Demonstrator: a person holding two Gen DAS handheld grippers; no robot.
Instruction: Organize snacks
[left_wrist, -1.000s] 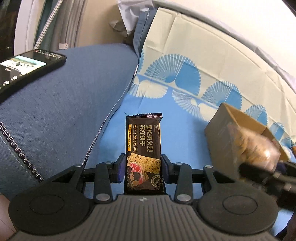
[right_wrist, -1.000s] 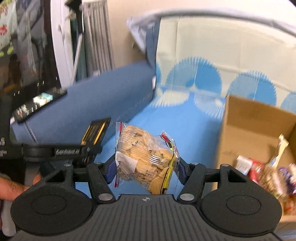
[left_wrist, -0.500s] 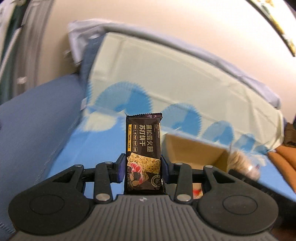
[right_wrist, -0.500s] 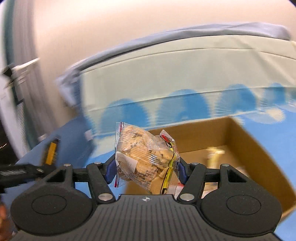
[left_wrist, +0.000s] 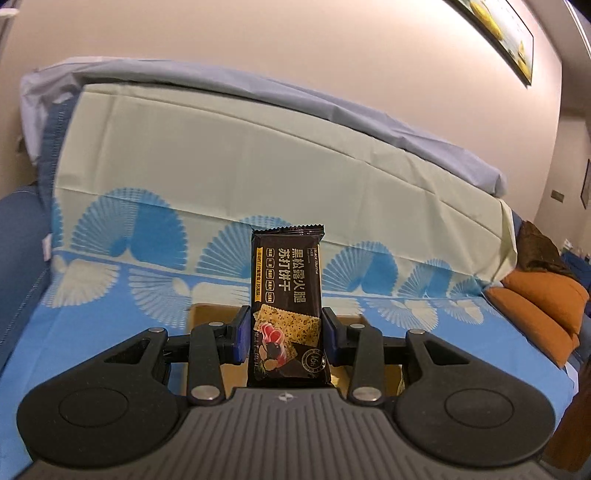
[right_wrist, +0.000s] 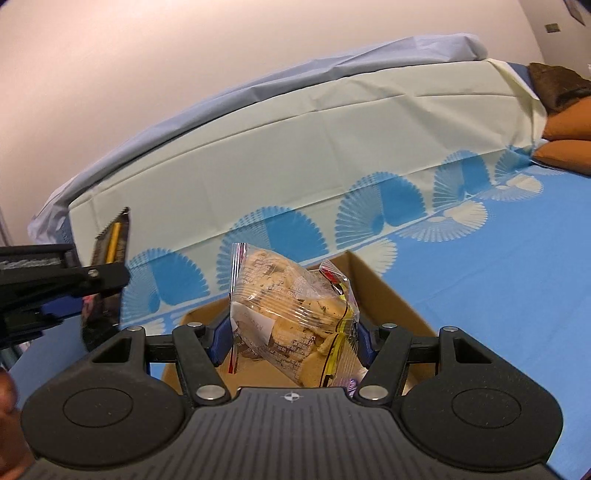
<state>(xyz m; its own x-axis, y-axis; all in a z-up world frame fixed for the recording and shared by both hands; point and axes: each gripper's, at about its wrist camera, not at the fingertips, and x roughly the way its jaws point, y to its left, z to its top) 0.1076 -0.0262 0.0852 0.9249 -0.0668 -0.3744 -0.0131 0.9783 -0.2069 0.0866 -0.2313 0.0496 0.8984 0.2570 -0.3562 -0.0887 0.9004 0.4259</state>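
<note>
My left gripper (left_wrist: 285, 338) is shut on a black cracker packet (left_wrist: 286, 295) that stands upright between its blue pads. Behind and below it, parts of a brown cardboard box (left_wrist: 208, 312) show. My right gripper (right_wrist: 290, 341) is shut on a clear bag of cookies (right_wrist: 291, 314), held over the open cardboard box (right_wrist: 384, 295). The box's inside is mostly hidden by the gripper body. At the left edge of the right wrist view, the left gripper (right_wrist: 74, 280) holds the black packet (right_wrist: 110, 254) edge-on beside the box.
The box sits on a sofa seat covered by a blue cloth with fan patterns (right_wrist: 498, 266). A pale sheet drapes the backrest (left_wrist: 258, 166). Orange cushions (left_wrist: 539, 314) lie at the sofa's right end. A hand (right_wrist: 7, 398) shows at the lower left.
Both grippers have swung right from the blue armrest toward the cardboard box, still gripping their snacks. The phone on the armrest has left the view; the box now lies under both grippers.
</note>
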